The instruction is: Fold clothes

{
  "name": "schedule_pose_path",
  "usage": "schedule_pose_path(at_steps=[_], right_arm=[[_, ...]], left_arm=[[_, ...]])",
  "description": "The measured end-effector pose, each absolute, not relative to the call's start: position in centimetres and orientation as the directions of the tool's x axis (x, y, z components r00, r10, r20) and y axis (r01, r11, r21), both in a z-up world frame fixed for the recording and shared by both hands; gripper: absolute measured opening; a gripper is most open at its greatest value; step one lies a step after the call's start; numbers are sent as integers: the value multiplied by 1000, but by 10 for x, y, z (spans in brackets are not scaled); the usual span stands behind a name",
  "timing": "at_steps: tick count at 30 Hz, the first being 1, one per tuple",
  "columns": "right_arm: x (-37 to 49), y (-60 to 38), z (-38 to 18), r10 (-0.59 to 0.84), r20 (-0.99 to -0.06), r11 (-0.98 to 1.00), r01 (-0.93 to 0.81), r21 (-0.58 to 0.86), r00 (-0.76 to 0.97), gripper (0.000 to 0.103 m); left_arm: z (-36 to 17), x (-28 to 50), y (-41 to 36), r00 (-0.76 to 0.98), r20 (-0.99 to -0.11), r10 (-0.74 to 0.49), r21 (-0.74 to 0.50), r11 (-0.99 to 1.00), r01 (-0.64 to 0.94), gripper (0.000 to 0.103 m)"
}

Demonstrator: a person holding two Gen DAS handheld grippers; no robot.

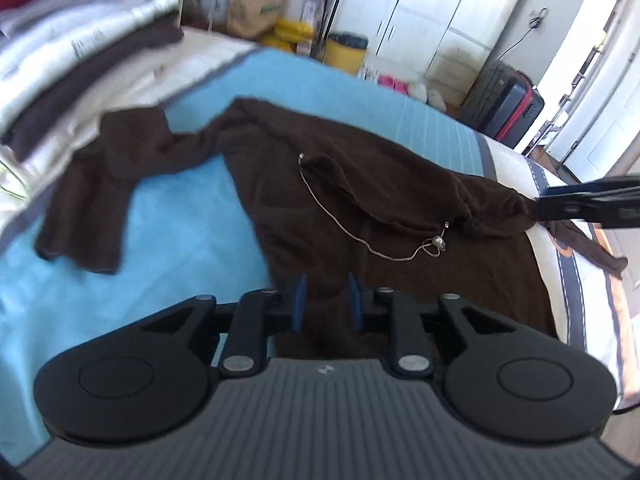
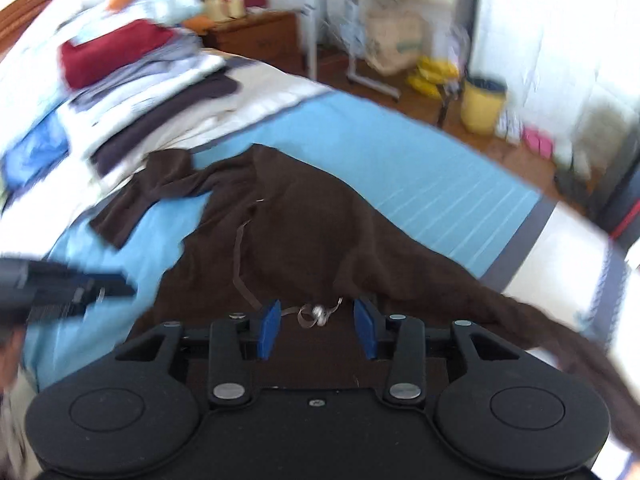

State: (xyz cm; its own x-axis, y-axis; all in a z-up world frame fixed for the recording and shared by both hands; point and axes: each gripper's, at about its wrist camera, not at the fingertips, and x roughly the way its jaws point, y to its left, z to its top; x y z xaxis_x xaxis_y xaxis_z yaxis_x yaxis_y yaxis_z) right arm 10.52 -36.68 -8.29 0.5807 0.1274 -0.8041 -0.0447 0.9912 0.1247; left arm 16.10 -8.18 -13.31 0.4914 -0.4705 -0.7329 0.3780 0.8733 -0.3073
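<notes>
A dark brown long-sleeved garment lies spread on the blue blanket of a bed, with a thin cord and metal charm at its neckline. One sleeve stretches out to the left. My left gripper is open and empty, just above the garment's near edge. My right gripper is open over the garment by the charm. In the left wrist view the right gripper's fingers reach in beside a bunched fold at the right; its jaws cannot be judged there.
A stack of folded clothes sits on the bed at the far left, also in the right wrist view. Beyond the bed stand a yellow bin, a white wardrobe and a dark suitcase. The bed's edge is at the right.
</notes>
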Motion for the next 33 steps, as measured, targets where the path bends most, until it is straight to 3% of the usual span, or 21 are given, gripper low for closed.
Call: schedule_pose_path(at_steps=[3,7,15,17,18,19,21,23,29,33], right_arm=[[128,-388,-121,157,-805,969,68,237,572,46],[126,-402,-156,115,-797,962,135,239,594,47],[126,-358,-159,-12,-774,985,-126,-119,633,45],[132,-359,-165,-52,-770,977,-126,-170,636,34],[135,-360,-168,-73,-767,973,-123,-195,637,13],[136,-363,-169,-89,-752,970,-114,-214,653,8],[136,-373,-165,-110,-707,971,-78,-228,699,8],[138,-389,-155,-117,-660,980,-20,-196,742,7],[152,-454,-130,-125,-588,992,122,-45,799,7],[188,-471,-123,-133,-577,991,109,-76,806,7]], left_arm=[[-142,181,-95,470,-743,-477,-324,870,371,23],[-159,210,-112,439,-753,-490,-352,864,361,23],[-185,262,-140,451,-739,-502,-387,863,325,30],[-190,272,-146,447,-744,-496,-375,864,335,30],[-191,277,-150,445,-746,-496,-372,864,339,32],[-193,281,-153,444,-746,-495,-367,864,346,33],[-197,289,-163,457,-731,-507,-351,853,385,23],[-202,297,-175,462,-743,-484,-301,858,415,2],[-180,335,-199,516,-699,-495,-278,853,441,1],[-156,379,-220,549,-662,-510,-261,844,469,1]])
